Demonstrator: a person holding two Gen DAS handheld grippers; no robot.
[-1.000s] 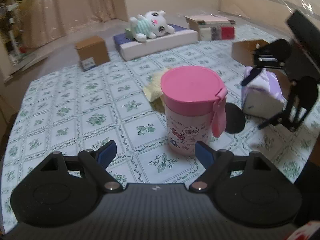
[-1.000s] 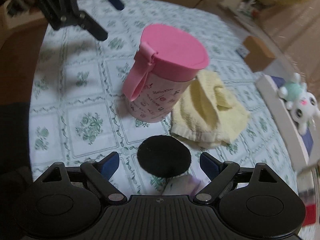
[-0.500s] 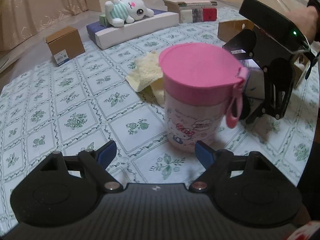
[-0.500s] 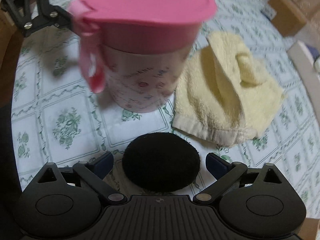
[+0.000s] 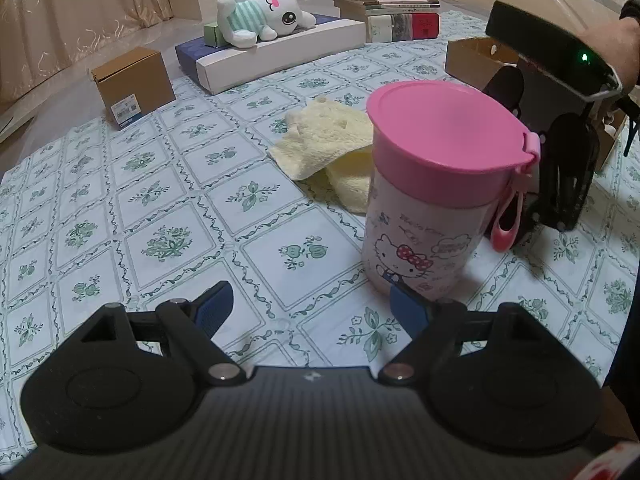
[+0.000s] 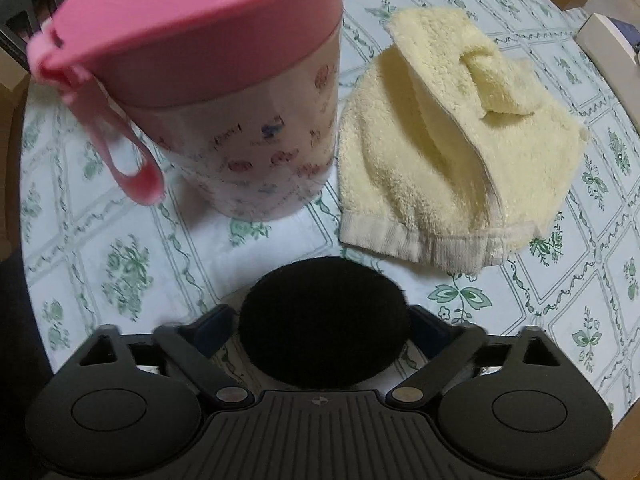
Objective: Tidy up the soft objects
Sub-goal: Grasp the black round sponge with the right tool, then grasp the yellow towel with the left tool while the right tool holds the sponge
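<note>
Left wrist view: the left gripper [image 5: 310,304] points down at a table with a green floral tablecloth [image 5: 160,216], its blue-padded fingers spread wide with nothing between them. Just ahead of its right fingertip stands a white cartoon-printed cup [image 5: 436,200] with a pink lid and a pink strap hanging at its far side. Behind the cup, ahead of the gripper, lies a crumpled pale yellow towel [image 5: 328,144], touching or nearly touching the cup. Further ahead, a white plush toy [image 5: 260,14] lies on a flat white and blue box [image 5: 280,52]. A small brown cardboard box [image 5: 134,80] sits ahead to the left, and a stack of books [image 5: 392,16] ahead to the right. Beyond the cup on the right, the right gripper [image 5: 560,168] is held by a hand [image 5: 612,48], angled steeply downward.

Right wrist view: the right gripper [image 6: 324,332] points almost straight down, and its jaws are closing. Between the fingers lies a round black soft pad [image 6: 324,320] on the tablecloth; whether the pads already press on it cannot be told. Ahead to the left stands the cup [image 6: 240,120], blurred; ahead to the right lies the yellow towel [image 6: 452,148].
</note>
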